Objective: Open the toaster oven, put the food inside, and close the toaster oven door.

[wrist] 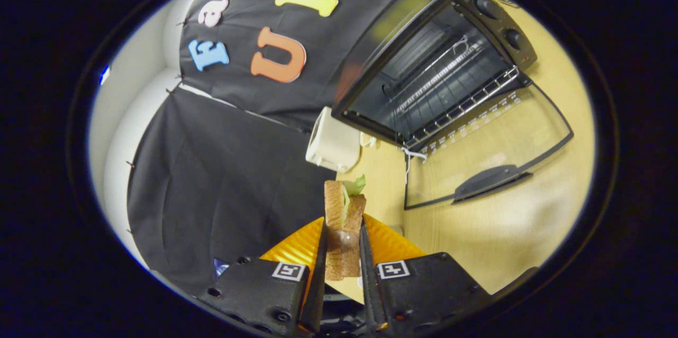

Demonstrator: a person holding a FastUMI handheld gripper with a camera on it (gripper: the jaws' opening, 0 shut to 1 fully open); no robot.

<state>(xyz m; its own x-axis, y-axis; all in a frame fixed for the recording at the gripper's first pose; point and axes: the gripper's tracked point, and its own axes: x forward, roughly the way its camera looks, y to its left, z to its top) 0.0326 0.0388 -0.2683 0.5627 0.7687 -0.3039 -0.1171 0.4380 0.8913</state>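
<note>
Meanwhile, the gripper (343, 253) is clamped on a sandwich (343, 221), both fingers pressing its bread slices from either side, a bit of green lettuce poking out at the far end. Beneath it sits an orange ridged plate (389, 242) on the wooden table (508, 221). Beyond the fingers, the black toaster oven (424, 68) stands with its glass door (487, 152) folded down flat onto the table, wire rack (455, 94) visible inside and two knobs on its control panel. A small cream-white appliance (333, 142) rests just beside the oven, against the booth's black cloth wall (212, 179)
</note>
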